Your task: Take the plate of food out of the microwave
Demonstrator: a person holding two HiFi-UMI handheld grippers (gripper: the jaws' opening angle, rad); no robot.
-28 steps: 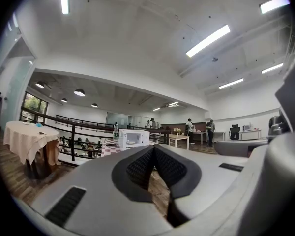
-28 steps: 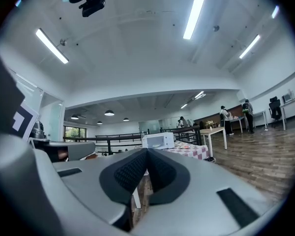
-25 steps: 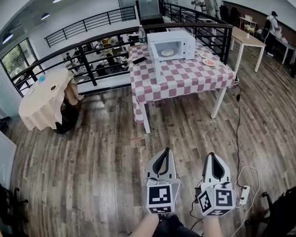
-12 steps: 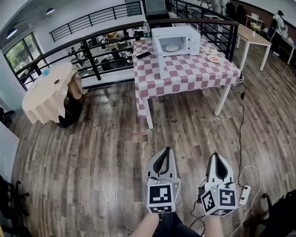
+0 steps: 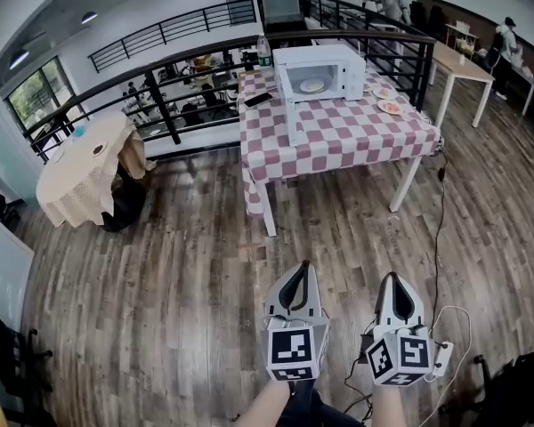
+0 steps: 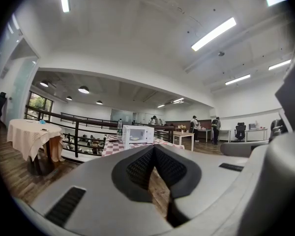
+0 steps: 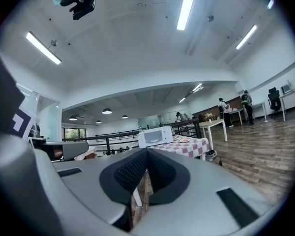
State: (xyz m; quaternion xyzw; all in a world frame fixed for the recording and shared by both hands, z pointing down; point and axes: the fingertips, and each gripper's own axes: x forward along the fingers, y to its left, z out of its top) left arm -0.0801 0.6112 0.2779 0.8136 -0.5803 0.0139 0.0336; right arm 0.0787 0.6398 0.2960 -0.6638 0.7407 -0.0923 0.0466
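Well ahead of both grippers: checked-cloth table, bearing a white microwave with its door open. Left gripper, right gripper: side by side, jaws pressed together, nothing between. Plate of food: inside the microwave, far beyond the jaws.

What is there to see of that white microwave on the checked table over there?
The white box-shaped microwave stands upright on the table with the red-and-white checked cloth, towards its far side. Its casing looks like painted metal. Its door is swung open on the left, jutting out towards the camera. In the open cavity lies a pale round plate of food. Only the cloth-covered table touches it.
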